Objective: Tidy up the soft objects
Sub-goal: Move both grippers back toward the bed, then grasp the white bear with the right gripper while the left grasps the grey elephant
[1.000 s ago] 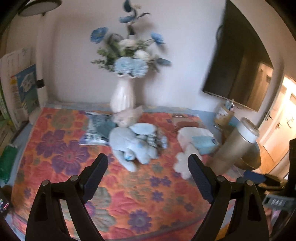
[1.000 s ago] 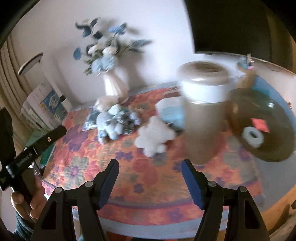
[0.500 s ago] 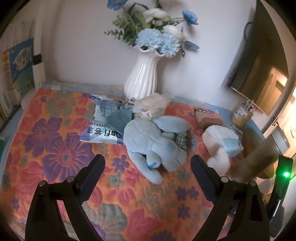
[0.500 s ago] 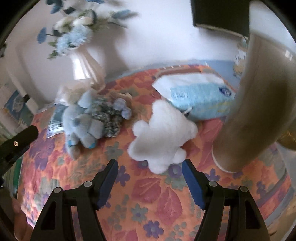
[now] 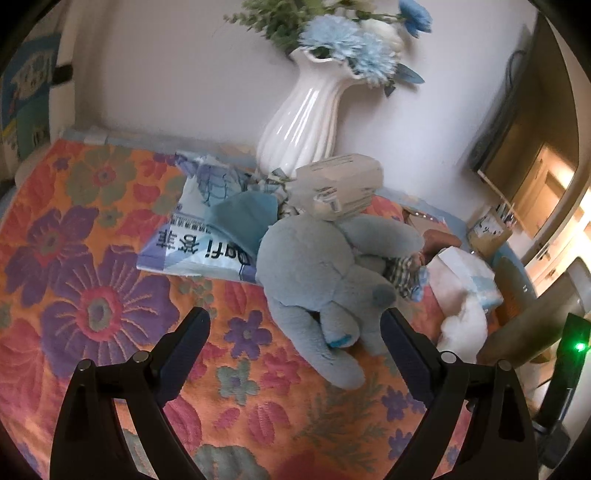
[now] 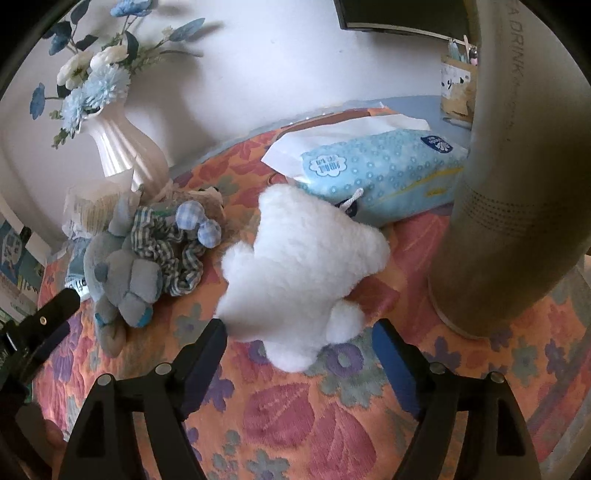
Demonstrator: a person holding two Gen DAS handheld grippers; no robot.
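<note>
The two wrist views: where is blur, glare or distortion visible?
Left wrist view: the flowers at the top are smeared, the white vase shows glare streaks. Right wrist view: the white plush toy is overexposed, the tall beige cylinder bends from fisheye distortion.

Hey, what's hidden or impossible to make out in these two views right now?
- Left wrist: the white plush is mostly hidden behind the blue plush elephant.
- Left wrist: the flowers are cut off by the top edge.
- Right wrist: the tall beige cylinder has its top cut off.
</note>
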